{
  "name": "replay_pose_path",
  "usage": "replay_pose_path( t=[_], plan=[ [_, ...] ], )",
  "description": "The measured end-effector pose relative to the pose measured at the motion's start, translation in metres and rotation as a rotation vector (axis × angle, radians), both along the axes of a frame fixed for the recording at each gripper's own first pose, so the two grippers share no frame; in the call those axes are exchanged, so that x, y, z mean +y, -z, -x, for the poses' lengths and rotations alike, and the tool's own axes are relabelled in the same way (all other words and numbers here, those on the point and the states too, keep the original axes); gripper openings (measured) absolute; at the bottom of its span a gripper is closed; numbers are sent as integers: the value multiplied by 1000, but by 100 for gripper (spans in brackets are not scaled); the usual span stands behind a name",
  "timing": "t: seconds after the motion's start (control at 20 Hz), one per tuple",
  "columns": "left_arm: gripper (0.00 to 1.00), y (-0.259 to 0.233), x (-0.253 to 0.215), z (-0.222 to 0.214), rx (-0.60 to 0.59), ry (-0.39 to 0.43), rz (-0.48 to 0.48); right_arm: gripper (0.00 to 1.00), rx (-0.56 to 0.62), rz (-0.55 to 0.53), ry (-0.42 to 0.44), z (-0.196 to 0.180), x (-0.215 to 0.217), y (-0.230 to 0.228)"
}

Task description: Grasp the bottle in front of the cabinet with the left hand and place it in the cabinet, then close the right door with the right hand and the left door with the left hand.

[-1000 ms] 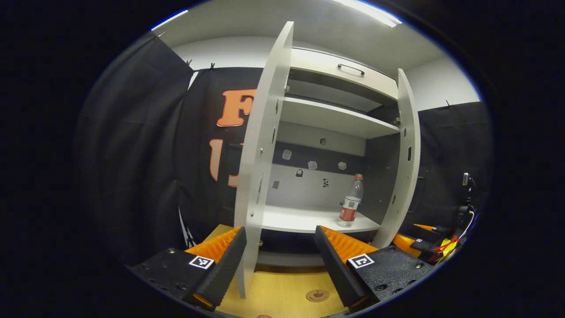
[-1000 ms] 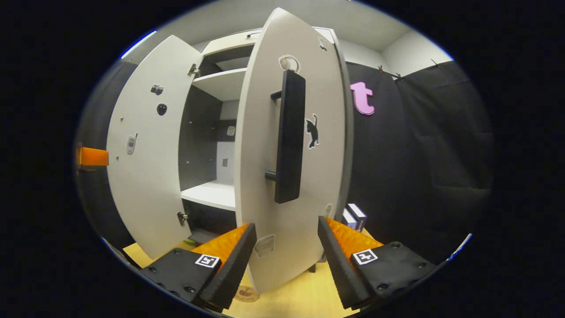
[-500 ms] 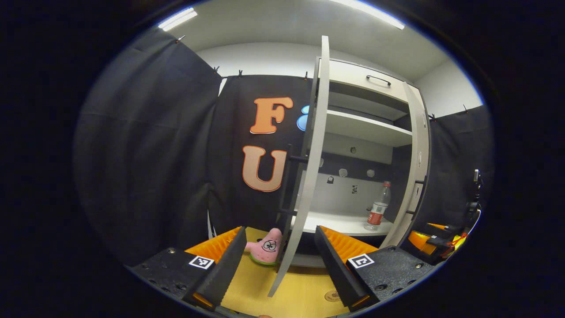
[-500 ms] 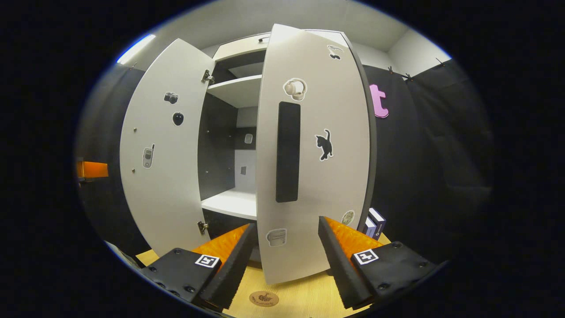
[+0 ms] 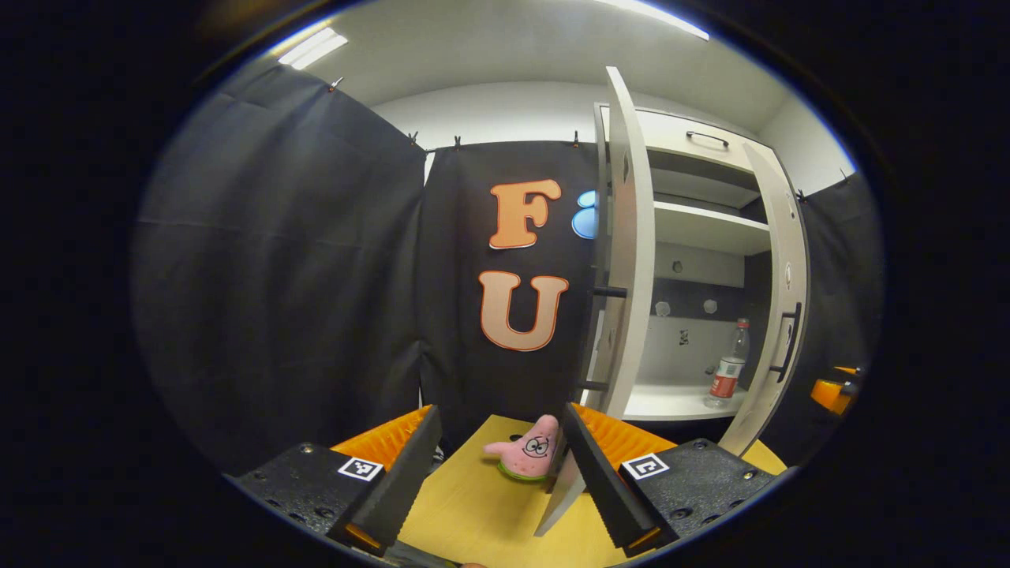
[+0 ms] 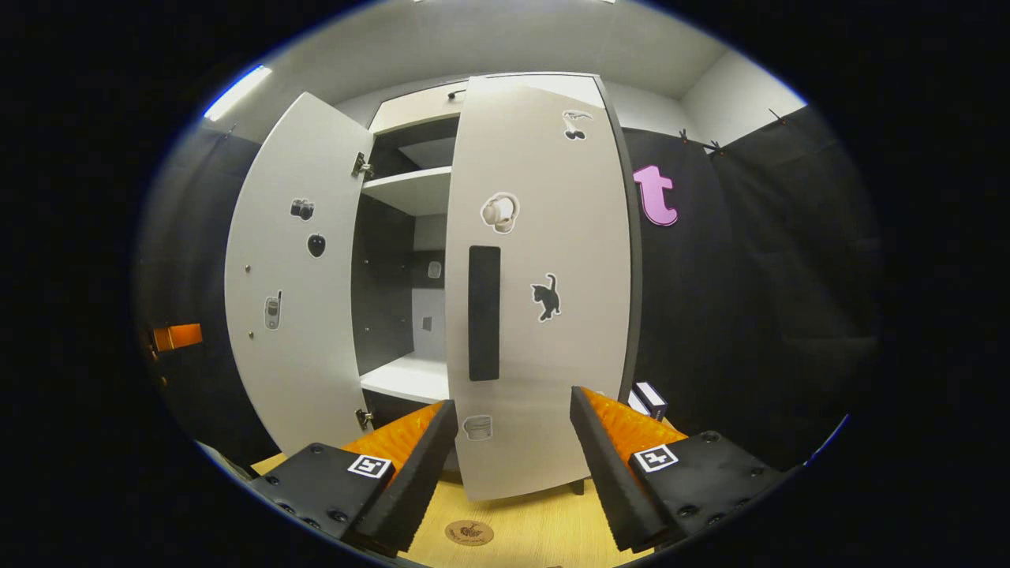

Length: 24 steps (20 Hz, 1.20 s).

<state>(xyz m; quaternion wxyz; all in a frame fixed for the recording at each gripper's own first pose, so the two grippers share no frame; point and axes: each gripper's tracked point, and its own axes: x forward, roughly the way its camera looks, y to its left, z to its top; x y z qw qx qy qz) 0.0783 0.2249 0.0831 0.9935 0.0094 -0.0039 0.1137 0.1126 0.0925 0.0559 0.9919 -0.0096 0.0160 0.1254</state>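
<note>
Left gripper view: the left gripper [image 5: 499, 465] is held with fingers apart, gripping nothing, beside the open left door [image 5: 629, 237]. The bottle [image 5: 730, 372] is stood upright on the cabinet's lower shelf [image 5: 667, 402]. The right gripper [image 6: 511, 465] is spread before the nearly shut right door [image 6: 544, 315].

White cabinet doors [image 6: 536, 276] with black stickers, clear bottle [image 5: 730, 371] wearing a red label, pink star toy [image 5: 530, 451] on the yellow worktop [image 5: 473, 513].
</note>
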Motion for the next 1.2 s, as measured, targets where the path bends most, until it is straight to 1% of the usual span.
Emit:
replay_pose_path(
  t=[0.15,0.25,0.3,0.35,0.4,0.45,0.6,0.7,0.75,0.85,0.9,0.95,1.0,1.05,1.15,1.2],
  plan=[
    [95,8,14,-13,11,-20,9,95,-25,17,36,8,-16,-11],
    [95,15,15,-23,22,-14,11,95,-37,19,55,13,-26,-17],
    [97,16,17,-29,22,-14,7,95,-39,19,62,15,-30,-19],
    [95,16,17,-35,25,-14,7,95,-40,20,70,16,-35,-20],
    [95,19,17,-39,29,-12,14,95,-40,23,81,18,-40,-21],
    [93,20,16,-41,30,-7,26,95,-42,27,95,20,-46,-22],
    [93,27,3,-54,37,25,54,95,-48,36,125,23,-62,-24],
    [97,32,-3,-60,51,32,55,95,-53,39,142,25,-72,-26],
    [97,35,-5,-62,58,31,52,95,-56,41,151,26,-77,-28],
    [92,33,-2,-64,60,13,18,95,-63,40,165,28,-85,-29],
    [95,33,-3,-63,60,5,14,95,-67,37,170,28,-89,-30],
    [95,33,-3,-63,60,1,20,95,-70,34,173,28,-92,-31],
    [93,34,-3,-63,60,-2,29,95,-71,30,174,28,-94,-31],
    [95,34,-4,-62,63,-7,36,89,-73,25,173,28,-94,-31],
    [95,36,-4,-62,68,-18,38,89,-74,17,166,26,-95,-30],
    [95,36,-5,-60,70,-22,36,95,-74,14,163,26,-95,-29]
  ],
)
